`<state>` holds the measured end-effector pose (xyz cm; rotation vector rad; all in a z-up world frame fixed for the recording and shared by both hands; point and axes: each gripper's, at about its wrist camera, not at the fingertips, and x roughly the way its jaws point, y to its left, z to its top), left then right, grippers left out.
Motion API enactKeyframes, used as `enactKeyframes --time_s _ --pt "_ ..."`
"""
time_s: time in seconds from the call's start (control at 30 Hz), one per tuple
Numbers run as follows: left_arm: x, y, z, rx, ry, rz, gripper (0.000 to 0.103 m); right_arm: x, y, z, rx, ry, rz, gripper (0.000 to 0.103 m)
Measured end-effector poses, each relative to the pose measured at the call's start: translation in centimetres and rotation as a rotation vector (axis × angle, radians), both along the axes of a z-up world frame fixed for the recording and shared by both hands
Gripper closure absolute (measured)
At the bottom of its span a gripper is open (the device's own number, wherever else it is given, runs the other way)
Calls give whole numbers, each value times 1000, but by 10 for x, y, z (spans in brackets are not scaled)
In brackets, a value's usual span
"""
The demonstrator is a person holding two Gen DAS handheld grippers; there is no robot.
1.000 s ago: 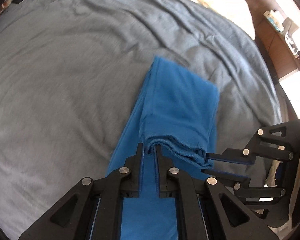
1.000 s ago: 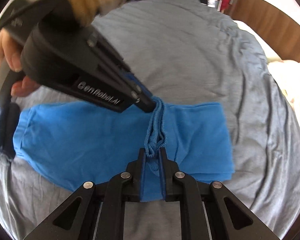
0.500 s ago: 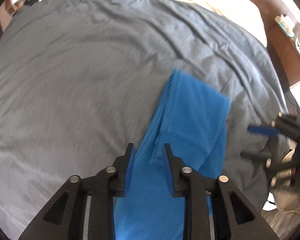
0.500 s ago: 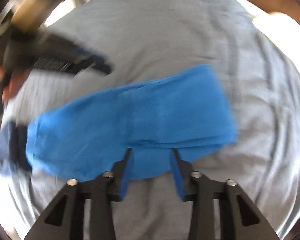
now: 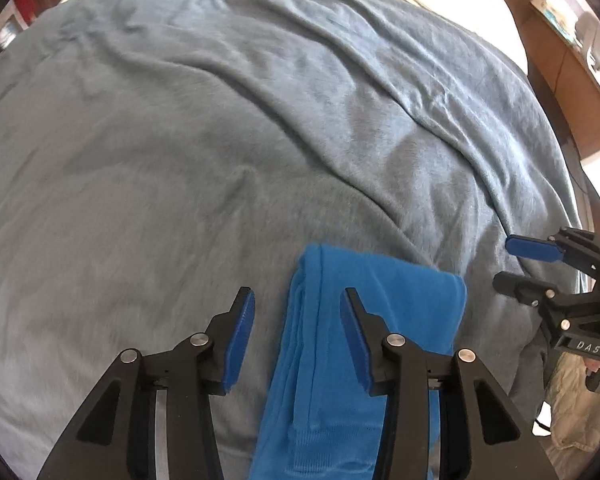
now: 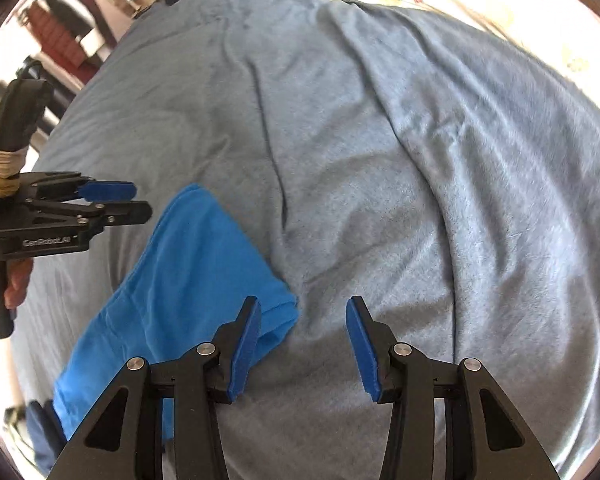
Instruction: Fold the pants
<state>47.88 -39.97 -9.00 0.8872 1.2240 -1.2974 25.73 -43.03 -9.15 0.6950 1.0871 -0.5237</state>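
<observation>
While both grippers hang above the bed, the pants [image 5: 380, 320] lie folded on the grey blanket [image 5: 220, 160], a long blue strip with its layers stacked flat.

From the left wrist camera, the left gripper [image 5: 298, 332] is spread wide and holds nothing. The left edge of the pants shows in the gap between its fingers, with the right finger [image 5: 356, 344] over the cloth and the left one over bare blanket. The far end of the pants is a clean folded edge; the near end runs out under the gripper body. At the right, the right gripper [image 5: 512, 264] hovers beside the pants and apart from them.

From the right wrist camera, the right gripper [image 6: 302, 340] is also spread and empty. Only blanket lies between its fingers, and the folded end of the pants [image 6: 188, 280] shows just left of the left finger [image 6: 246, 348]. Further left, the left gripper [image 6: 138, 200] hangs near the far edge of the pants, its fingers apart, a hand [image 6: 16, 284] on its handle.
</observation>
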Motion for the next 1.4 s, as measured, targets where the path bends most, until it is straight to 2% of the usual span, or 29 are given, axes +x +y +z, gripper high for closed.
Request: enactKeyframes --time_s 0.1,0.3,0.6,0.8,0.87,0.9,0.93,1.0,1.07,1.23,1.4 --pt "1 -12 -8 7 39 -21 60 1 -5 -9 30 -24 -14 58" --pt "8 -23 -30 23 124 0 60 12 -7 -28 80 -42 -16 58" --pt "21 -25 -61 65 251 28 61 25 -9 -55 121 -23 -12 58" --pt "19 -28 -76 92 291 20 61 31 -8 -68 157 -11 -4 58" --pt "19 -29 -79 102 297 30 62 33 -6 -72 164 -5 9 61" --pt "18 -30 -80 103 302 29 66 34 -5 -73 164 -3 16 63" --pt "19 -29 -80 104 308 29 69 35 -4 -74 168 -4 26 69" --pt "17 -29 -80 109 311 43 73 38 -2 -76 171 -6 41 72" --pt "15 -28 -74 98 298 42 78 40 0 -74 164 -5 55 76" --pt "11 -14 -35 13 255 33 81 38 5 -52 142 -27 79 82" --pt "6 20 19 -92 197 47 81 36 28 -2 58 -76 157 84"
